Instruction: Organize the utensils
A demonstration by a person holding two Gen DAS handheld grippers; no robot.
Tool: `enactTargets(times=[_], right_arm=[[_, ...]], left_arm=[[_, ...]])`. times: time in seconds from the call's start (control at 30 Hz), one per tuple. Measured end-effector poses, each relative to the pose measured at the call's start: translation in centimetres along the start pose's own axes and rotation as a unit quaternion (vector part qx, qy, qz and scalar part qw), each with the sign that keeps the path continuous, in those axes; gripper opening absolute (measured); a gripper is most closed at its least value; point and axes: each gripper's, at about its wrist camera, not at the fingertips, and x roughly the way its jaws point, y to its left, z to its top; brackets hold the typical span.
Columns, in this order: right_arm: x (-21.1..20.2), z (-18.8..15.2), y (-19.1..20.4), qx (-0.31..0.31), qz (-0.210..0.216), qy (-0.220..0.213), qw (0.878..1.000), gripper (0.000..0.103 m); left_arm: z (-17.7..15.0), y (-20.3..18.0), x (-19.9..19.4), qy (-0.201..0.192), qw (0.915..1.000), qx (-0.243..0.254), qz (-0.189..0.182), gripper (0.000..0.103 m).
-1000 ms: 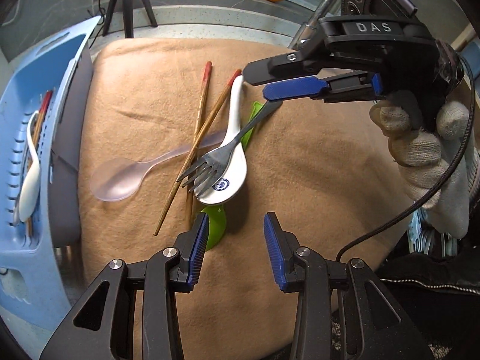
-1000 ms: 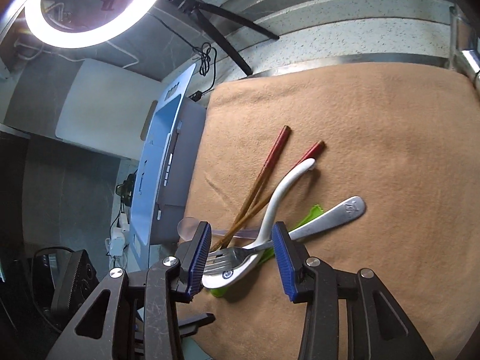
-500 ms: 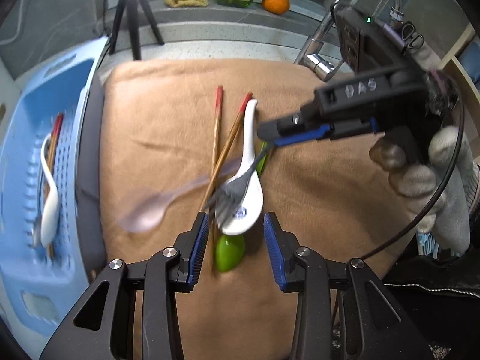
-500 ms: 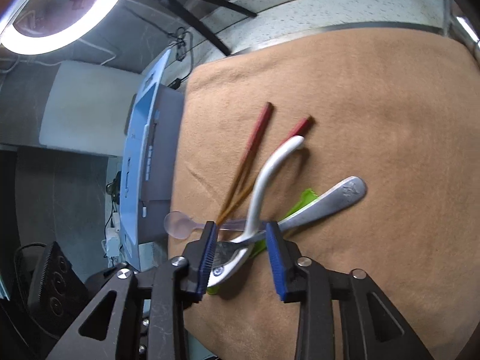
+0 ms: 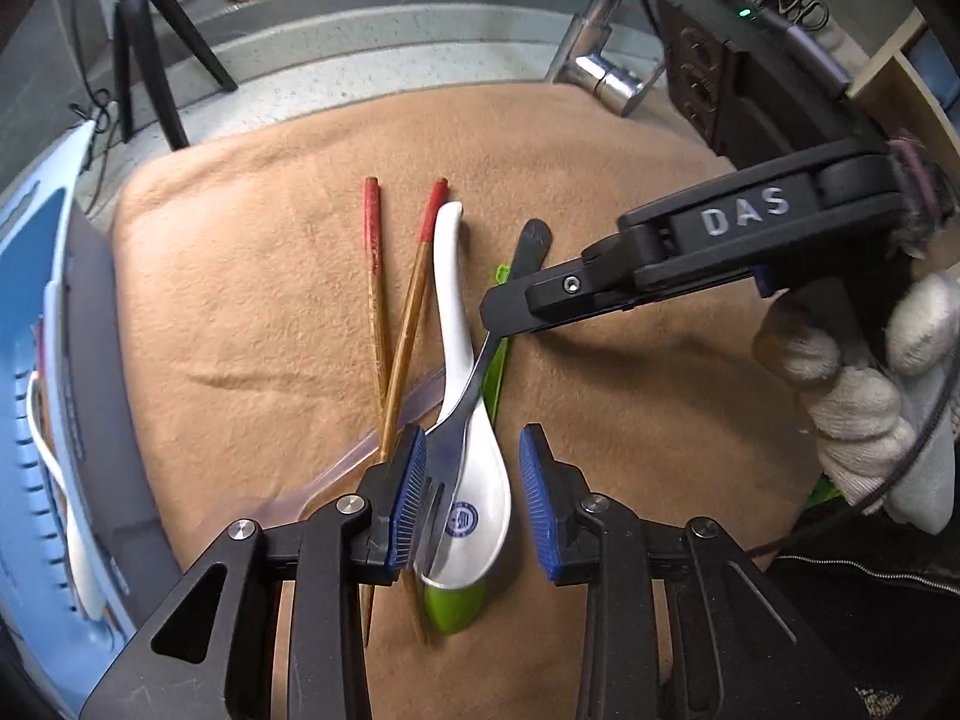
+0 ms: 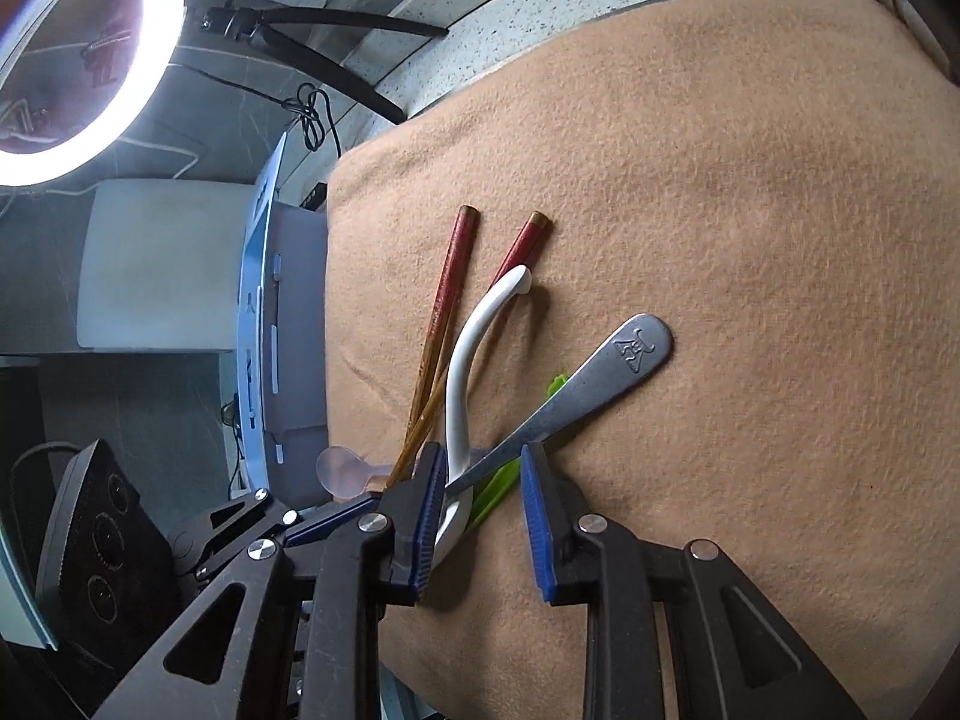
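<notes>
A metal fork [image 6: 558, 414] lies on top of a heap of utensils on the brown cloth [image 6: 750, 180] that covers the surface. Under it are a white ceramic spoon [image 5: 462, 420], a green plastic spoon [image 5: 453, 609], a clear plastic spoon [image 6: 345, 471] and two red-tipped chopsticks [image 5: 375, 276].

The right tool [image 6: 483, 510] is lowered over the middle of the fork's handle. Its jaws are closing, with the handle between them; one pad is close against the fork and the white spoon, the other pad is still apart from them.

The left tool [image 5: 474, 495] stands over the fork's tines and the bowl of the white spoon. Its jaws are closing too, and they do not yet press on anything.

At the left edge stands a blue rack [image 5: 36, 276] with another white spoon [image 5: 72, 516] in it.
</notes>
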Motion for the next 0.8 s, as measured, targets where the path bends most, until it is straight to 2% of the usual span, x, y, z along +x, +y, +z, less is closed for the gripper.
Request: enactTargets(times=[0.33, 0.53, 0.8], right_arm=[[-1.5, 0.6, 0.1, -0.008, 0.002, -0.012, 1.000, 0.023], [-0.7, 0.0, -0.2, -0.009, -0.002, 0.005, 1.000, 0.023], [-0.4, -0.2, -1.3, -0.005, -0.007, 0.012, 1.000, 0.023]], left_arm=[[1.8, -1.2, 2.3, 0.040, 0.9980, 0.044, 0.022, 0.030], [1.9, -2.6, 2.8, 0.047, 0.9972, 0.053, 0.023, 0.030], [2.2, -4.1, 3.4, 0.045, 0.9978, 0.049, 0.001, 0.030]])
